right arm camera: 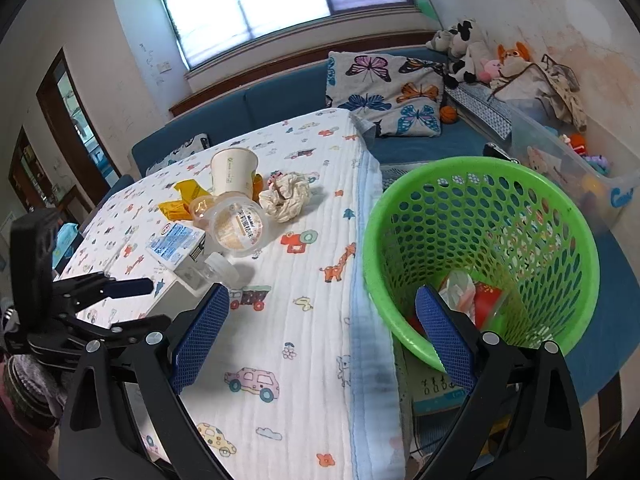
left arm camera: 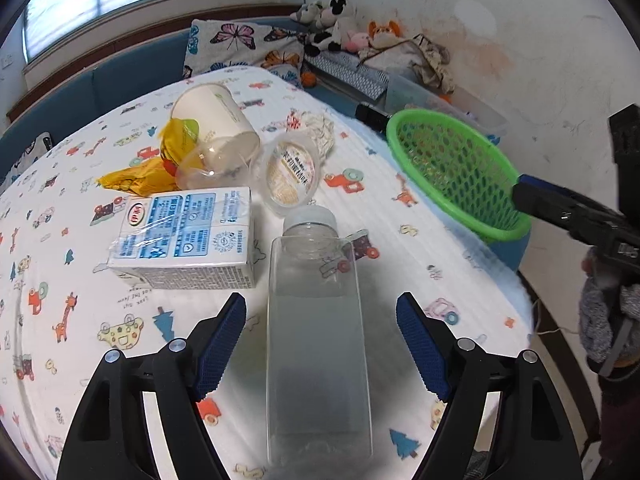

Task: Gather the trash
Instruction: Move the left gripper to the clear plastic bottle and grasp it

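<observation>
A clear plastic bottle (left arm camera: pixel 318 340) with a white cap lies on the printed table cloth (left arm camera: pixel 400 248), lengthwise between the fingers of my left gripper (left arm camera: pixel 320 300). The jaws are open, with a gap on each side of the bottle. Beyond it lie a milk carton (left arm camera: pixel 184 236), a pudding cup (left arm camera: pixel 288 176), a clear cup (left arm camera: pixel 208 164), a yellow wrapper (left arm camera: pixel 140 176), a tipped paper cup (left arm camera: pixel 212 120) and a crumpled tissue (left arm camera: pixel 320 128). My right gripper (right arm camera: pixel 322 292) is open and empty, straddling the table edge and the near rim of the green basket (right arm camera: pixel 540 240).
The basket holds a red packet (right arm camera: pixel 486 300) and a pale wrapper. Behind the table is a blue sofa (right arm camera: pixel 280 96) with a butterfly cushion (right arm camera: pixel 384 92) and soft toys (right arm camera: pixel 464 52). A clear storage box (right arm camera: pixel 560 160) stands behind the basket. A gloved hand (left arm camera: pixel 604 320) holds the right gripper.
</observation>
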Action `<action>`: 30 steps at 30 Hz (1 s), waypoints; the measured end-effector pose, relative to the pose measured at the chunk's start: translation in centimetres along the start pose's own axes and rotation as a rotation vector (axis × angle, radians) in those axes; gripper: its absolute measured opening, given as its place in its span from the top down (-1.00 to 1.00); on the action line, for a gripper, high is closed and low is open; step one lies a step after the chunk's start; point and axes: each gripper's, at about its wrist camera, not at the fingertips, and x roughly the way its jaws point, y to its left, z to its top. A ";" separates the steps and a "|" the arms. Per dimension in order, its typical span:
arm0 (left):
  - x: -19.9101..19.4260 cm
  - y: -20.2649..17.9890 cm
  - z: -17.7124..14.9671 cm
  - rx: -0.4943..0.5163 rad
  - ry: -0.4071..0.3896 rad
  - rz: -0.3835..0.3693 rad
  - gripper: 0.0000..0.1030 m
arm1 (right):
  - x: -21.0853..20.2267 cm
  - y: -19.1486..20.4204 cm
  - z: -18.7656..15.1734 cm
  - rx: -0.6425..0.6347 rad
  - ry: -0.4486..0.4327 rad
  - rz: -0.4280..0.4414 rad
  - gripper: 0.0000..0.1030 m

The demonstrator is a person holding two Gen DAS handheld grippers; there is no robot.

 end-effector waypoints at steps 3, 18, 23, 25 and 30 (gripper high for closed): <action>1.2 -0.1 0.3 0.002 0.026 0.035 -0.45 | 0.1 -0.3 -0.1 0.003 0.003 0.000 -0.82; 3.8 -0.1 0.4 -0.017 0.077 0.057 -0.03 | 1.1 -0.5 -0.3 0.009 0.024 0.005 -0.82; 2.9 0.0 0.1 -0.028 0.060 0.035 -0.02 | 1.5 -0.2 -0.1 0.001 0.032 0.008 -0.82; 2.0 -0.1 -0.1 -0.018 0.041 0.035 -0.02 | 1.8 0.1 0.1 -0.002 0.035 0.012 -0.82; -0.8 0.4 -0.7 -0.034 -0.004 0.012 -0.02 | 2.5 0.9 0.3 -0.017 0.041 0.024 -0.82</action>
